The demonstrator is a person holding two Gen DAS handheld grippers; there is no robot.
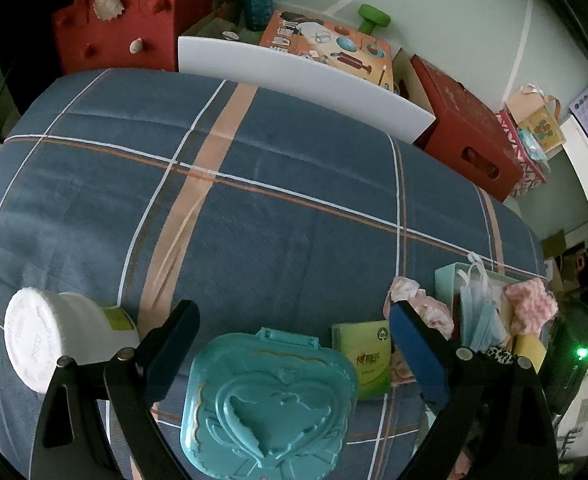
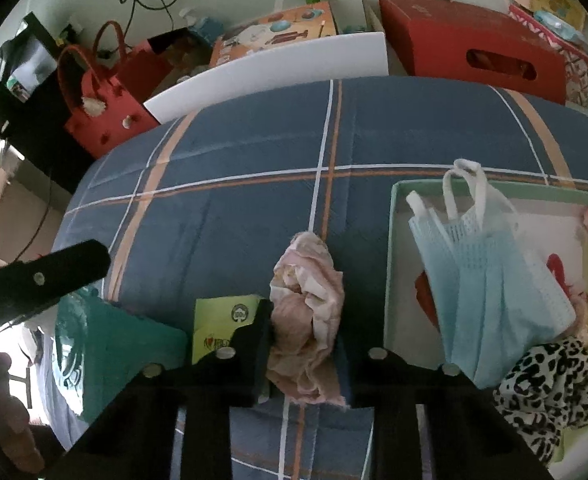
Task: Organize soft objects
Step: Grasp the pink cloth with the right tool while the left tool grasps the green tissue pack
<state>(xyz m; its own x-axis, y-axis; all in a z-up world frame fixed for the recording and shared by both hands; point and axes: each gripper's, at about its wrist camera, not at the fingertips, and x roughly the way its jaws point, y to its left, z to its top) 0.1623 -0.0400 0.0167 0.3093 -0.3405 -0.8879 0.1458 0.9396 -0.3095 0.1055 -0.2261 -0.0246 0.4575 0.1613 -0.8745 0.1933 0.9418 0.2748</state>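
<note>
Plaid bedspread point(image 2: 233, 200); R gripper point(image 2: 304, 344) fingers pinching pink cloth point(image 2: 308, 320), L gripper point(image 1: 294, 336) fingers spread.

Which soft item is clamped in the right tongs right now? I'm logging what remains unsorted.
The pink floral cloth, pinched between the right tongs over the bedspread. The blue masks and leopard-print fabric already lie in the box.

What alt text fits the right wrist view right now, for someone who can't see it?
The right tongs are shut on a crumpled pink cloth above a blue plaid bedcover. To the right, an open box holds blue face masks and a leopard-print fabric; a green packet lies left.
</note>
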